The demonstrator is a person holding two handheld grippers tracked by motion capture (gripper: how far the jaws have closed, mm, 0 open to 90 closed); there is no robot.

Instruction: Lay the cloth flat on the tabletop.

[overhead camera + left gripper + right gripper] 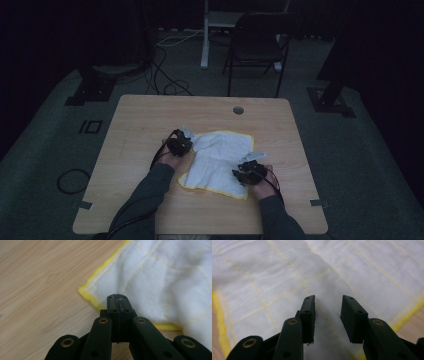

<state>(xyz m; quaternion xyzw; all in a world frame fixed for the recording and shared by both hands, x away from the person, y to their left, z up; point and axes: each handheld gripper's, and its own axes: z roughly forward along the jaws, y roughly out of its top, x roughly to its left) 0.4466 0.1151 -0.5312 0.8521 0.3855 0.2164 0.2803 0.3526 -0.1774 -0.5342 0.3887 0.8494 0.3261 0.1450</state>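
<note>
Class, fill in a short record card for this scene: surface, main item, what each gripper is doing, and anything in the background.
surface: wooden table
main item: white cloth with yellow edging, rumpled, lying flat on the table
left gripper: jaws shut, at the cloth's yellow-edged corner; a bit of cloth seems pinched between them
right gripper: jaws open, above the cloth, nothing between them
background: black chair beyond the table; cables on the floor

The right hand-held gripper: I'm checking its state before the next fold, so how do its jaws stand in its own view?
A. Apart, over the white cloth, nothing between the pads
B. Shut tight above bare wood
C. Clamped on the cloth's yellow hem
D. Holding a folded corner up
A: the right hand-held gripper shows a clear gap between its black pads, with the flat white cloth visible through it.
</note>
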